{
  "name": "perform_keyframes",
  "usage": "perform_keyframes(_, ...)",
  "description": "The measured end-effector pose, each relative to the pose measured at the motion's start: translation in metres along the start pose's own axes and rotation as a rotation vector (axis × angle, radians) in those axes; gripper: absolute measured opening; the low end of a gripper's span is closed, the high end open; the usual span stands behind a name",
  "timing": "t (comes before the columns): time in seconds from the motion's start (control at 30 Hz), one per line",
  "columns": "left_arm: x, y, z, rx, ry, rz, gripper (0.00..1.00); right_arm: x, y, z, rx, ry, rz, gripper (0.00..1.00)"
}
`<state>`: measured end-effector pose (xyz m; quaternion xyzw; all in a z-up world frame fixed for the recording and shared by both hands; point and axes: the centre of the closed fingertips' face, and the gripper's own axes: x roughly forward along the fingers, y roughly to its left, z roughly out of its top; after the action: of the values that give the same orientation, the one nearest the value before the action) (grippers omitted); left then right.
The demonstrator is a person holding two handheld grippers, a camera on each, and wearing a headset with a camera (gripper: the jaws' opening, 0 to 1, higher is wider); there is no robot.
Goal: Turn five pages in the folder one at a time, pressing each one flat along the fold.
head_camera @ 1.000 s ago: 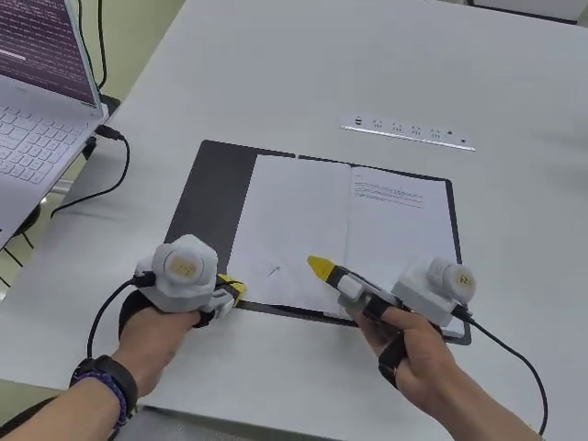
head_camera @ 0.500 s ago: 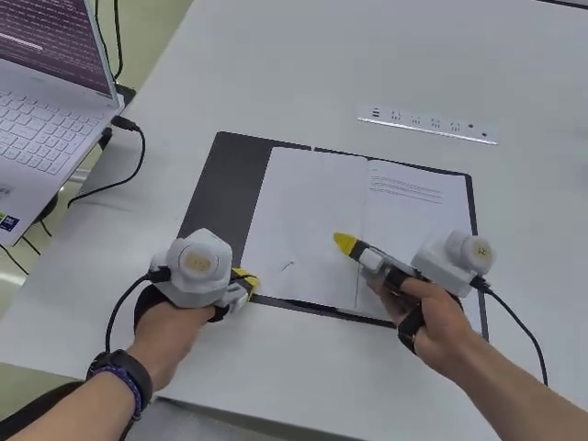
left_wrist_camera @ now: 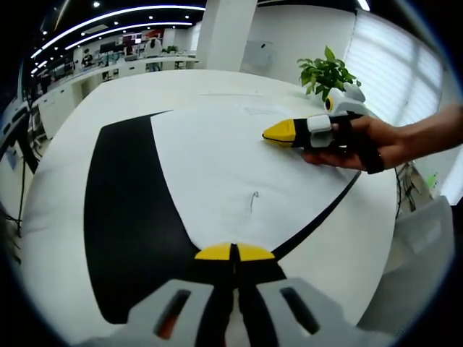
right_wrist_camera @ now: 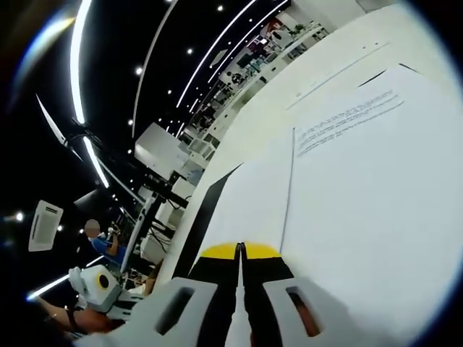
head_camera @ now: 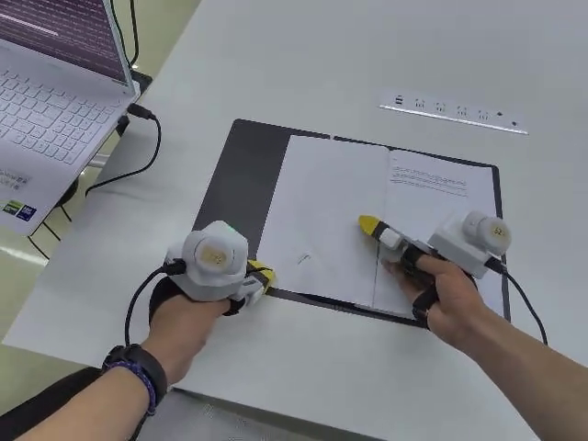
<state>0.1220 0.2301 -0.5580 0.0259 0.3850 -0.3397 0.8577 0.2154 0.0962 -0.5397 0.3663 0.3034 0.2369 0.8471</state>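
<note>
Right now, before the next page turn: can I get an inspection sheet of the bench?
Surface: white table, flat.
Job's things: black folder lying open; blank page left of the fold, printed page right of it.
Clutter: laptop at the far left; power strip beyond the folder.
Tools: left tool shut, at the folder's near edge; right tool shut, tip by the fold.
Cables: laptop cable on the table; one lead trails from each tool.
Surroundings: potted plant, office ceiling lights.
</note>
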Motion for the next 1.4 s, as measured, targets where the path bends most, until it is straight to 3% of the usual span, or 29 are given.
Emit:
perform_keyframes(0.43,0.002,0.002,0.001,-0.007,0.003,0.007,0.00,0.006,0.008,0.022,0.039,-0.071,0.017,0.00)
perform_keyframes(0.57,0.002,0.002,0.001,-0.009,0.002,0.007,0.00,0.011,0.002,0.033,0.049,-0.103,-0.011,0.00)
perform_keyframes(1.4,0.002,0.002,0.001,-0.047,-0.004,0.029,0.00,0.032,-0.014,0.085,0.184,-0.299,-0.038,0.00)
